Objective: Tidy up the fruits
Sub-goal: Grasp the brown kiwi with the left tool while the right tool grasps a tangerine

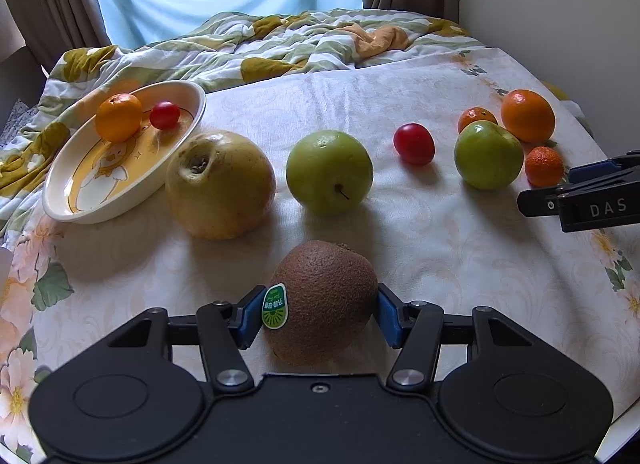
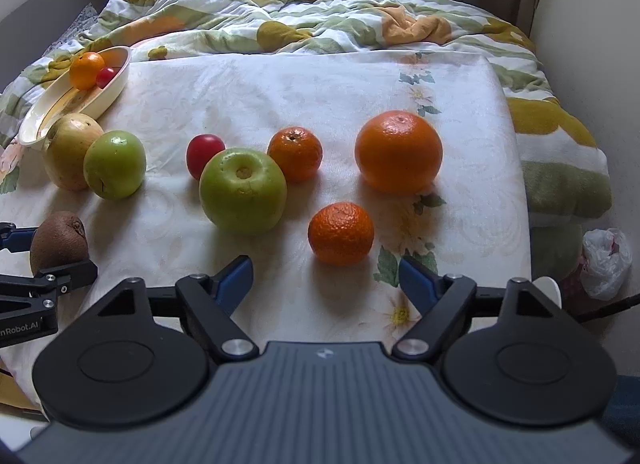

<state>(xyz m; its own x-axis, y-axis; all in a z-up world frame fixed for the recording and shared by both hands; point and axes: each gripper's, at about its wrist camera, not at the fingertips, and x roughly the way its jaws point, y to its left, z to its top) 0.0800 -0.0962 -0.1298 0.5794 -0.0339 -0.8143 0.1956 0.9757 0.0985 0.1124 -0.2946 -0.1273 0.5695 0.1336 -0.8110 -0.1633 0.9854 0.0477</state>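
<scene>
Mid-pick on the kiwi (image 1: 326,300): left gripper (image 1: 318,314) straddling it on the flowered sheet (image 1: 440,248), blue pads (image 1: 250,316) hard against both fuzzy brown flanks, so probably clenched on it, though true contact on the sticker side hard to confirm. Right gripper (image 2: 326,278) released, jaws spread just short of the small mandarin (image 2: 341,233), nothing between them. Next: a firm but gentle lift, then a carry left to the glossy cream bowl (image 1: 68,200), already holding a smooth orange fruit (image 1: 119,117) and a shiny red tomato (image 1: 164,115). Soft bedding underneath, round fruit prone to rolling. Waxy green apples (image 1: 329,172) and a dull yellow pear (image 1: 220,184) in the way.
</scene>
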